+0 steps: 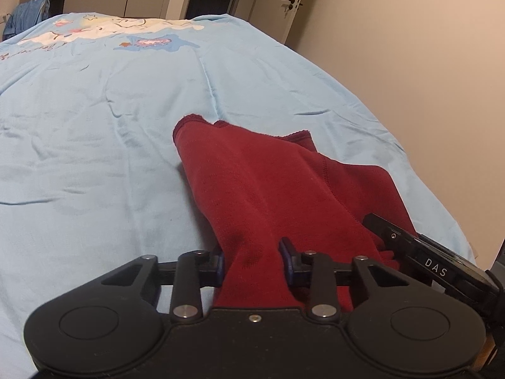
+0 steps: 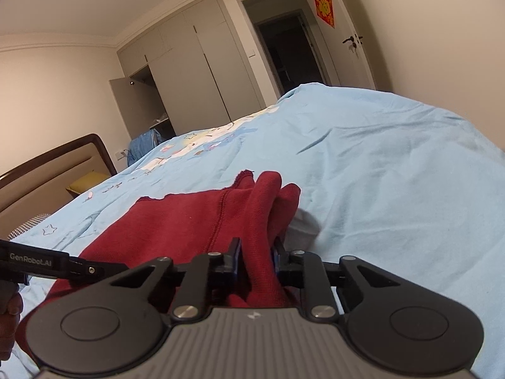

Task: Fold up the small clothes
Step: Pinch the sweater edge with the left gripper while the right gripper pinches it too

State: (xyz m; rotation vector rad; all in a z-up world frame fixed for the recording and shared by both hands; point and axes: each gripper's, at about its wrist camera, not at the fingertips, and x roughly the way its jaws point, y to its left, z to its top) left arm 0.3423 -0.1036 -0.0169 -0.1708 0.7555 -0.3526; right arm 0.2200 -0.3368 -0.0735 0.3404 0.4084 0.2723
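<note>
Left wrist: red garment (image 1: 268,189) stretches lengthwise away from both tongs.

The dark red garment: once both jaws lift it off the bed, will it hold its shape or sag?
Probably sag: the dark red garment already drapes in soft folds and bunches where the left gripper and right gripper pinch it. It looks fleecy, so unlikely to slip.

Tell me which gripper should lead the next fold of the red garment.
Probably the right gripper: it pinches a bunched end of the red garment, with open blue sheet beyond. The left gripper also clamps cloth, so it can anchor.
</note>
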